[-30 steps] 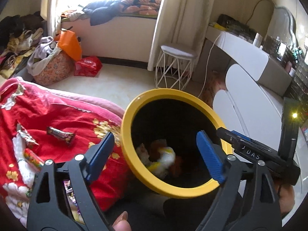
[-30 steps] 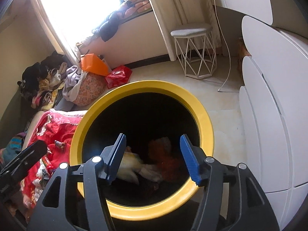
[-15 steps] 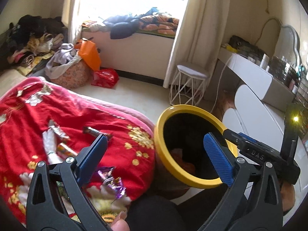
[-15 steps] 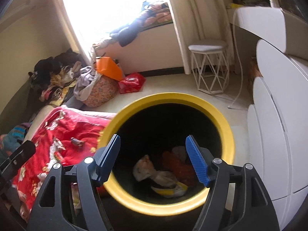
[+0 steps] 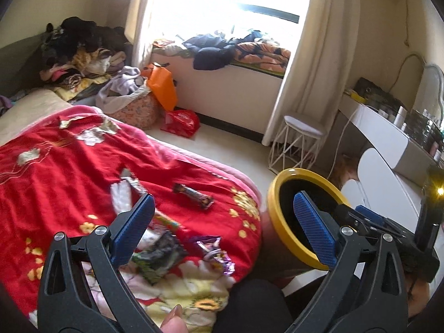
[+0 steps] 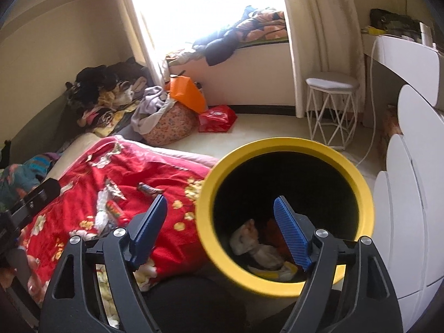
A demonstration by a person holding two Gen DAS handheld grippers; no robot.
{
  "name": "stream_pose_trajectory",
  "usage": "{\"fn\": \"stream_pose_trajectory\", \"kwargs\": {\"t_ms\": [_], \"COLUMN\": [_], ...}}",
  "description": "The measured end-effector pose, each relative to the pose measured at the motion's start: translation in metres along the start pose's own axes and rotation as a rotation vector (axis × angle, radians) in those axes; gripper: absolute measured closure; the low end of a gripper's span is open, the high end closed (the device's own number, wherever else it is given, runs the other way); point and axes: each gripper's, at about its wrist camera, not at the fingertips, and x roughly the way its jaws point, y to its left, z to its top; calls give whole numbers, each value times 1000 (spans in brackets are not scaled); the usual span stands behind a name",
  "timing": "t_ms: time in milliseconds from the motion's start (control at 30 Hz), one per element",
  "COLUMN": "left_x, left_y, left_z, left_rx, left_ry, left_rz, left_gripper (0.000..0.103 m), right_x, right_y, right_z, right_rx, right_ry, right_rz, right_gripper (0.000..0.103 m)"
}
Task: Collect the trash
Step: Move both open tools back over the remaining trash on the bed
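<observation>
You are holding the left tongs (image 5: 223, 220) with jaws spread wide and nothing between them, hovering above the red floral blanket (image 5: 69, 166) on the bed. Below and between the blue pads, several wrappers are lying on the blanket: a dark candy-bar wrapper (image 5: 193, 195) farther out, a purple foil wrapper (image 5: 213, 251) near the blanket's edge, a crumpled dark-green wrapper (image 5: 159, 256) just beside it, and a silvery wrapper (image 5: 130, 184) to the left. None of them is touching the tongs.

You are holding the right tongs (image 6: 220, 231) likewise apart and unloaded, positioned over the near rim of the yellow-rimmed bin (image 6: 360, 186). The bin is standing on the floor right against the bed's edge, black inside, with crumpled trash (image 6: 258, 247) already lying at its bottom: pale, red and yellow pieces. In the left wrist view the bin (image 5: 274, 222) is sitting to the right of the blanket, with the right-hand tool partly crossing in front of it.

Background: a white wire-frame stool (image 6: 331, 105) is standing by the curtain, an orange bag (image 5: 162, 90) and a red plastic bag (image 5: 180, 122) are resting on the floor under the window ledge, and clothes are piled at the left wall.
</observation>
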Motion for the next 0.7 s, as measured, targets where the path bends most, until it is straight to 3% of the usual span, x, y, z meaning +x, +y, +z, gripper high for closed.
{"fn": "stream_pose_trajectory", "kwargs": {"t_ms": [700], "left_x": [-38], "left_y": [87], "left_z": [0], "left_rx": [-93], "left_ry": [-47], "left_rz": [124], "left_gripper": [11], "right_x": [9], "right_y": [99], "right_z": [-25], "right_rx": [-179], "right_ry": [58], "right_rz": [129], "right_gripper": [24]}}
